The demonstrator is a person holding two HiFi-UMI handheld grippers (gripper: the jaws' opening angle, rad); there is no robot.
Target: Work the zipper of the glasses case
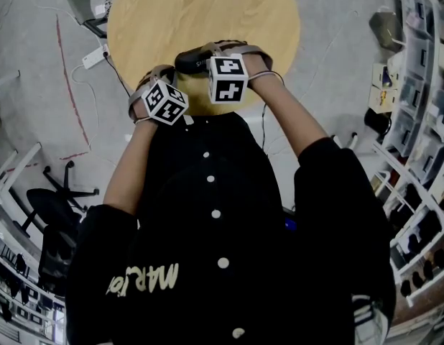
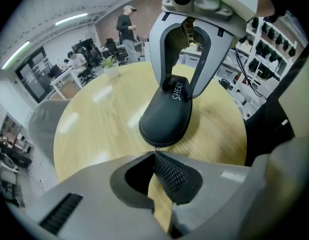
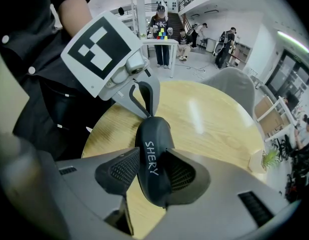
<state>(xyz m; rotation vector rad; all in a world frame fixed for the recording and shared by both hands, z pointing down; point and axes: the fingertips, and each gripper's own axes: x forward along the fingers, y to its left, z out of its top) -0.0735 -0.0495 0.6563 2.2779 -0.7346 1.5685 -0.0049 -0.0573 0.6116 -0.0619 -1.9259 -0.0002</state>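
Note:
A black glasses case (image 2: 167, 119) with white "SHERY" lettering is held over the near edge of the round wooden table (image 1: 150, 20). My right gripper (image 3: 152, 171) is shut on the case's body, one ribbed pad pressed on each side. In the left gripper view the right gripper (image 2: 180, 90) straddles the case from above. My left gripper (image 2: 155, 154) is shut, its tips pinching a small metal zipper pull (image 2: 156, 149) at the case's near end. In the head view the case (image 1: 193, 58) shows just beyond the two marker cubes, and the jaws are hidden beneath them.
On the floor to the left of the table lie a power strip and cables (image 1: 96, 54). A black office chair (image 1: 53, 200) stands at the lower left. Stocked shelves (image 1: 423, 85) line the right side. A grey chair (image 3: 234, 84) stands by the table's far side, with people further back.

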